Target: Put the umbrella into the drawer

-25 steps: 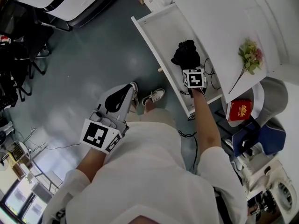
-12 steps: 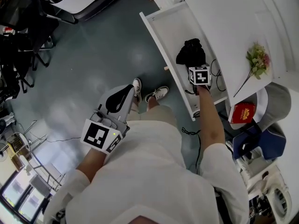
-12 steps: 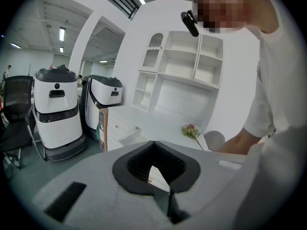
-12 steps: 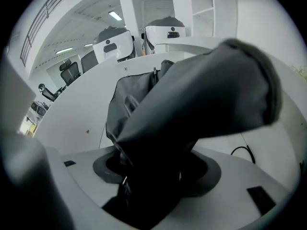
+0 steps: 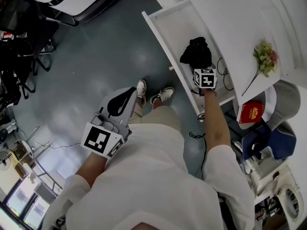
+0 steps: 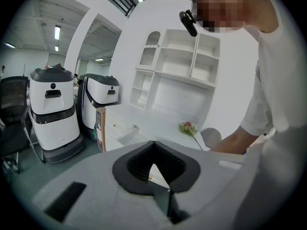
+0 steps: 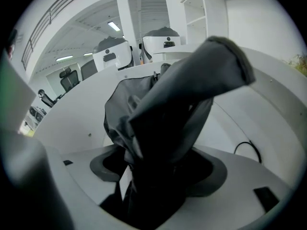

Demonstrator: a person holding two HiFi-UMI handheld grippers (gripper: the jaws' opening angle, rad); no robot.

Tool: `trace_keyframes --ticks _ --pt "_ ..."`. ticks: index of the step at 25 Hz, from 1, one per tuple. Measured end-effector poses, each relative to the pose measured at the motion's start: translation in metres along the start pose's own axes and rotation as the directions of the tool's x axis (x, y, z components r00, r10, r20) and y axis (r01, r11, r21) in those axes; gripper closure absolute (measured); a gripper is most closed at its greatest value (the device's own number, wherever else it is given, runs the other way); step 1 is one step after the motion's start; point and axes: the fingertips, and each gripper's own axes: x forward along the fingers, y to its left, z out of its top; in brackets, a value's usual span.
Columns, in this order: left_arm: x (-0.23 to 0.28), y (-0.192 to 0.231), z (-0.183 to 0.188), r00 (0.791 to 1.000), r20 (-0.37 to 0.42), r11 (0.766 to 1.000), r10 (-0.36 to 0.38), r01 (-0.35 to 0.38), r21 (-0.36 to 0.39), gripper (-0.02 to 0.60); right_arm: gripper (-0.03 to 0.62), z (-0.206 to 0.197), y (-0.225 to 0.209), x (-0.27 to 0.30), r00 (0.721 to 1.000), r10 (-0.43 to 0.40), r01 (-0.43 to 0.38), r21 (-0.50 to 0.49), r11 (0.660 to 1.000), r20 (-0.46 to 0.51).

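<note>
The umbrella [image 5: 195, 53] lay inside the open drawer [image 5: 165, 25]. The right gripper [image 5: 200, 65] had just been opening its fingers, with the umbrella loose between them. The left gripper [image 5: 121, 101] was closed and empty. Remaining: complete the release and withdraw.

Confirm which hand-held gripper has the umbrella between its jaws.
The right hand-held gripper, over the drawer: umbrella between its jaws, which have just been opening. The left hand-held gripper is shut and empty.

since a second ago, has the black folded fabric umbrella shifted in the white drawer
No. The black folded fabric umbrella lies level with the white drawer's front knob, as before.
</note>
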Motion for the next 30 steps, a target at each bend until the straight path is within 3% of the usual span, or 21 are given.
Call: trace_keyframes --ticks 3,5,11,18,24,28,30 --pt "-0.004 0.008 -0.001 1.0 -0.005 1.0 -0.025 0.025 0.0 0.568 0.149 0.001 0.019 0.001 0.993 0.118 -0.118 0.017 0.993 -0.016" --pt "-0.004 0.01 0.003 0.999 0.006 0.999 -0.052 0.052 0.012 0.568 0.109 0.003 0.018 -0.002 0.986 0.154 -0.151 0.059 0.987 -0.057" --pt "-0.012 0.016 0.014 0.99 0.039 0.99 -0.137 0.136 0.023 0.568 0.094 0.021 0.011 -0.041 1.0 0.028 -0.028 0.139 0.99 -0.002" --pt "-0.02 0.017 0.028 0.967 0.097 0.972 -0.236 0.233 0.038 0.568 0.102 0.019 0.011 -0.095 0.992 -0.119 0.111 0.186 0.976 0.033" --pt "-0.031 0.024 0.03 0.946 0.124 0.954 -0.298 0.293 0.059 0.568 0.233 0.031 0.011 -0.15 0.961 -0.236 0.179 0.324 0.929 0.147" --pt "-0.033 0.027 0.03 0.931 0.133 0.939 -0.341 0.333 0.079 0.568 0.479 0.032 0.014 -0.188 0.919 -0.343 0.251 0.381 0.89 0.196" --pt "-0.033 0.025 0.029 0.922 0.135 0.931 -0.364 0.354 0.09 0.568 0.565 0.029 0.016 -0.205 0.9 -0.383 0.271 0.421 0.866 0.21"
